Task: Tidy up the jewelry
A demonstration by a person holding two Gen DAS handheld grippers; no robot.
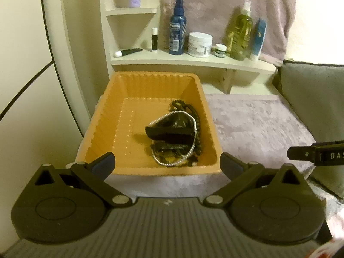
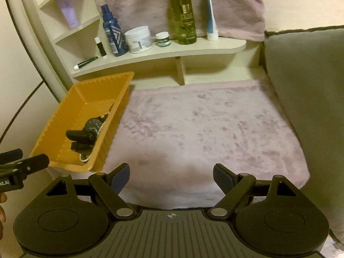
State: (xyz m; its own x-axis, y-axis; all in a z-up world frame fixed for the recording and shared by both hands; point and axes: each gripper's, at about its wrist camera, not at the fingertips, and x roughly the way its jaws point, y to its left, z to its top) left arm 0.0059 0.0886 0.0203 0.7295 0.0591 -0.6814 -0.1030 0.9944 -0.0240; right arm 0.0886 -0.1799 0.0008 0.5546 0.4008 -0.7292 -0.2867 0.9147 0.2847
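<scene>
Presently: both hand-held grippers, left [image 1: 167,164] and right [image 2: 171,177], gaping empty; jewelry [image 1: 174,135] binned [image 1: 137,79]; withdraw clear.

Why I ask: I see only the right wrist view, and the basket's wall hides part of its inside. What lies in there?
Observer: A black watch lies in the right half of the orange basket, with a silver chain looped around it.
Operator: Anything else with it?
Observer: A dark beaded chain behind the watch, toward the far right corner.
Operator: Is the left hand-held gripper holding something?
Observer: No, the left hand-held gripper has its jaws wide with nothing between them.
</scene>
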